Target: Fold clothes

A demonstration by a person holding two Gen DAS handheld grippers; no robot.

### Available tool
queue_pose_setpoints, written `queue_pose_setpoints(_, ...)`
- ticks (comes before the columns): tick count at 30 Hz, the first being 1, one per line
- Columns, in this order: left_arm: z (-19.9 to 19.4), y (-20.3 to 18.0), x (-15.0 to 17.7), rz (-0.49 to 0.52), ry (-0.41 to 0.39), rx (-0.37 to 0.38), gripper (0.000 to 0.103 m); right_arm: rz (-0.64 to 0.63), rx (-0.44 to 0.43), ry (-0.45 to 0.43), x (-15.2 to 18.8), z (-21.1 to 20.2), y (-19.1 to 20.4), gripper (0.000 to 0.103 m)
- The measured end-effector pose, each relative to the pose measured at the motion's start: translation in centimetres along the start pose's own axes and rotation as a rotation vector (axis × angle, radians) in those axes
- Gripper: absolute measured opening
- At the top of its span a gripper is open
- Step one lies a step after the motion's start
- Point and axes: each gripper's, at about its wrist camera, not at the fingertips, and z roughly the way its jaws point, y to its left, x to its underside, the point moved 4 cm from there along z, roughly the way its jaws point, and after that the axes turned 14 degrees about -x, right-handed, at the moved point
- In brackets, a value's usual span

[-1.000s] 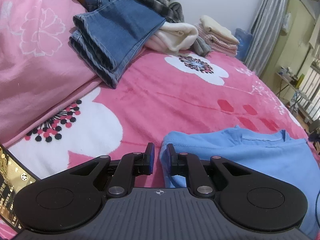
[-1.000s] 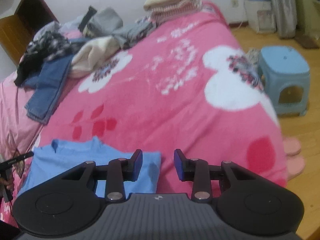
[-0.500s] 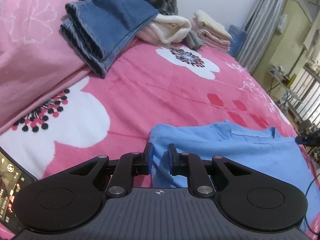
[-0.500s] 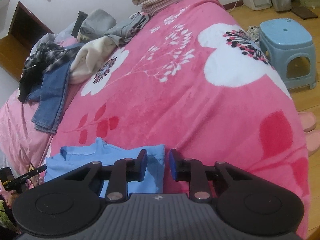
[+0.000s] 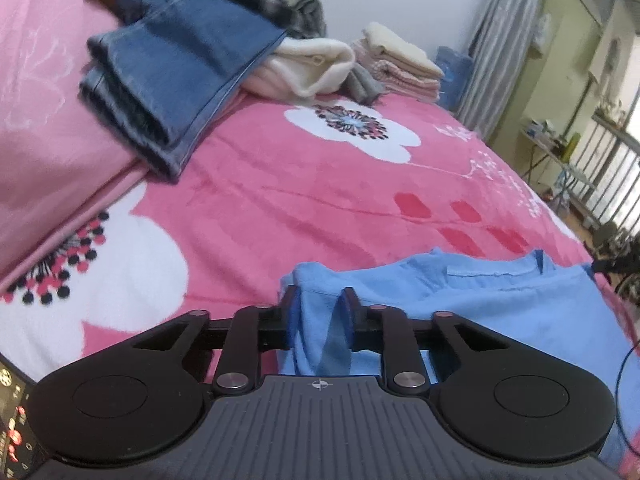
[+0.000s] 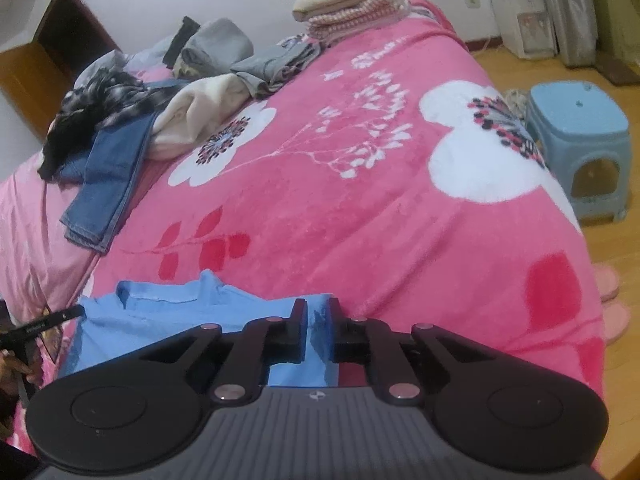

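- We see a bed under a pink flowered blanket (image 6: pixel 360 208), and the clothes on it fall into three lots: a stack of folded pieces (image 6: pixel 348 4) at the far end, a loose heap of garments (image 6: pixel 132 104) with the jeans (image 5: pixel 176 80) and a cream top (image 5: pixel 308 68) still unfolded, and the blue shirt (image 5: pixel 500 312) spread at the near edge.
- We judge the task to be partway along: some pieces lie folded on the stack, the heap is left, and the blue shirt is the piece in hand, lying mostly flat with its collar toward the far side.
- We hold our two grippers low over the near edge, one at each outer corner of the blue shirt, both pointing forward across the bed.
- Our left gripper (image 5: pixel 320 312) has its jaws drawn in on a raised pleat of the blue shirt, the cloth bunched and lifted between them.
- Our right gripper (image 6: pixel 318 320) has its jaws nearly together around the shirt's edge; cloth shows in the narrow gap, but we cannot tell whether they pinch it.
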Motion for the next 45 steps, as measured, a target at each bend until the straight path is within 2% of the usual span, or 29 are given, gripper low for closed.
queue_pose_setpoints(2, -0.4, -0.2, -0.1, 0.021, -0.020, -0.012, 0.010, -0.012, 0.005, -0.015, 0.0, -0.3, 0.1, 0.011)
queue_pose_setpoints(4, -0.7, -0.3, -0.1, 0.032, -0.035, -0.020, 0.009, 0.000, 0.014, -0.031, -0.1, -0.6, -0.2, 0.013)
queue_pose_setpoints(6, -0.9, -0.4, -0.2, 0.034, -0.044, -0.022, 0.009, 0.032, 0.013, -0.035, -0.2, -0.5, -0.9, 0.020)
queue_pose_setpoints(8, -1.2, -0.4, -0.3, 0.037, -0.052, -0.022, 0.008, 0.045, 0.025, -0.031, -0.2, -0.2, -1.3, 0.032)
queue_pose_setpoints(12, -1.6, -0.8, -0.3, 0.051, -0.063, -0.017, 0.007, 0.016, 0.013, 0.002, -0.1, 0.9, -1.1, 0.034)
queue_pose_setpoints(17, -1.9, -1.3, 0.0, 0.071, -0.064, 0.000, 0.007, -0.083, 0.034, 0.037, 0.3, 1.3, 0.3, 0.012)
queue_pose_setpoints(19, -1.9, -1.6, 0.2, 0.088, -0.065, 0.007, 0.007, -0.104, 0.052, 0.040, 0.5, 1.3, 0.6, 0.010)
queue_pose_setpoints(25, -1.3, -2.4, 0.6, 0.119, -0.038, 0.014, 0.012, -0.152, 0.090, 0.034, 0.7, 1.2, 1.3, 0.009)
queue_pose_setpoints(27, -1.1, -2.3, 0.6, 0.119, -0.033, 0.003, 0.017, -0.168, 0.100, 0.030, 0.8, 1.1, 1.6, 0.009)
queue_pose_setpoints(31, -0.8, -2.2, 0.7, 0.135, -0.030, -0.032, 0.018, -0.191, 0.111, 0.031, 0.7, 1.1, 1.9, 0.006)
queue_pose_setpoints(34, -0.8, -1.8, 0.6, 0.130, -0.028, -0.054, 0.027, -0.186, 0.113, 0.030, 0.7, 1.2, 1.8, 0.006)
queue_pose_setpoints(35, -0.9, -1.6, 0.5, 0.123, -0.030, -0.062, 0.035, -0.183, 0.114, 0.029, 0.7, 1.2, 1.7, 0.006)
queue_pose_setpoints(38, -0.9, -0.8, 0.3, 0.089, -0.027, -0.080, 0.042, -0.172, 0.115, 0.026, 0.6, 1.2, 1.6, 0.006)
queue_pose_setpoints(43, 0.4, 0.6, -0.1, -0.035, 0.042, -0.042, 0.041, -0.147, 0.111, 0.019, 0.7, 1.2, 1.1, 0.006)
queue_pose_setpoints(45, 0.8, 0.8, -0.3, -0.081, 0.044, -0.030, 0.035, -0.144, 0.108, 0.020, 0.7, 1.3, 1.1, 0.006)
